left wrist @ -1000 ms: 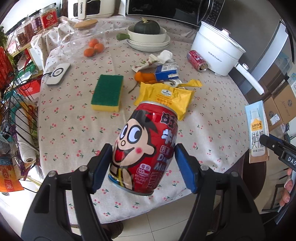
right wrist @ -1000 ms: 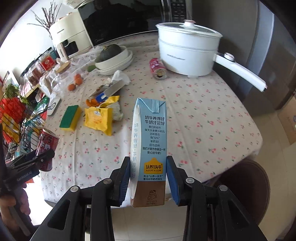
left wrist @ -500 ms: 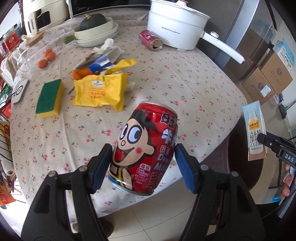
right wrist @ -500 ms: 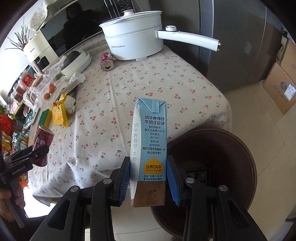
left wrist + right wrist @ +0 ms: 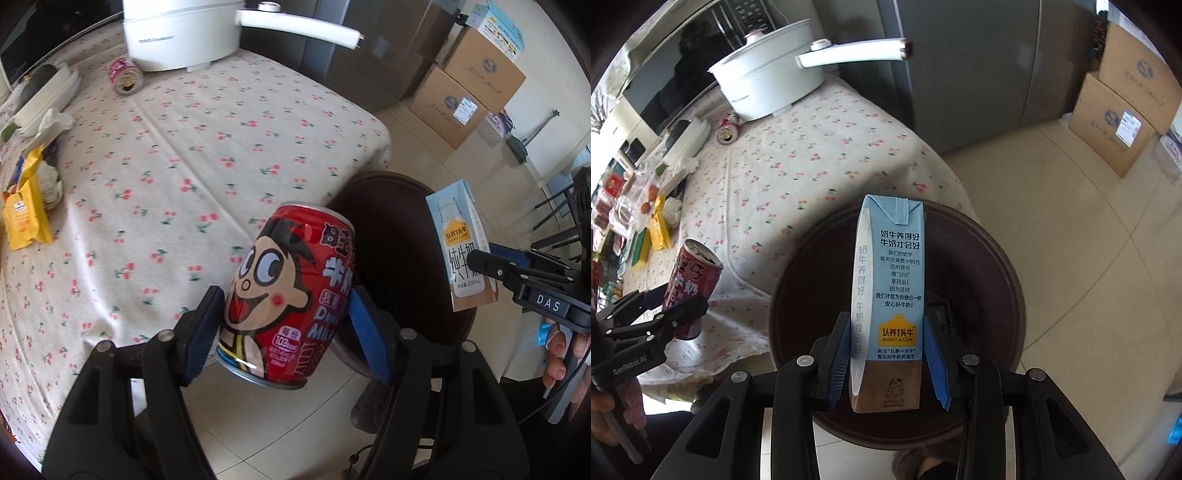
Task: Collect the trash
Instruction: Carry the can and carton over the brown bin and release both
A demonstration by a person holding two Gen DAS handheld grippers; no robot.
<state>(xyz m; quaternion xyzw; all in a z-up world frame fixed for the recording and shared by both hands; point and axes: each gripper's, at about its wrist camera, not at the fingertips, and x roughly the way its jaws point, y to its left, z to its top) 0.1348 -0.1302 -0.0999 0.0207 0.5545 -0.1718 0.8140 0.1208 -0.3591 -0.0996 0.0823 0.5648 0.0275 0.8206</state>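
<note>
I have the left gripper (image 5: 286, 314) pinching the can (image 5: 286, 295) by its sides, held tilted off the table edge beside the bin (image 5: 979, 258); the right gripper (image 5: 886, 354) pinches the carton (image 5: 890, 302) upright, right over the bin's mouth. My worry is the can: it sits over the floor tiles and the bin's rim, not its mouth, so letting go here could bounce it off the rim or onto the floor, and its open top may dribble whatever is left. The carton is tall, and could tip against the rim if freed crookedly. The can reads "Drink Milk" with a cartoon face; the carton reads "ADOPT A COW" and "200mL"; the gripper bodies read "DAS" and "GenRobot.AI".
</note>
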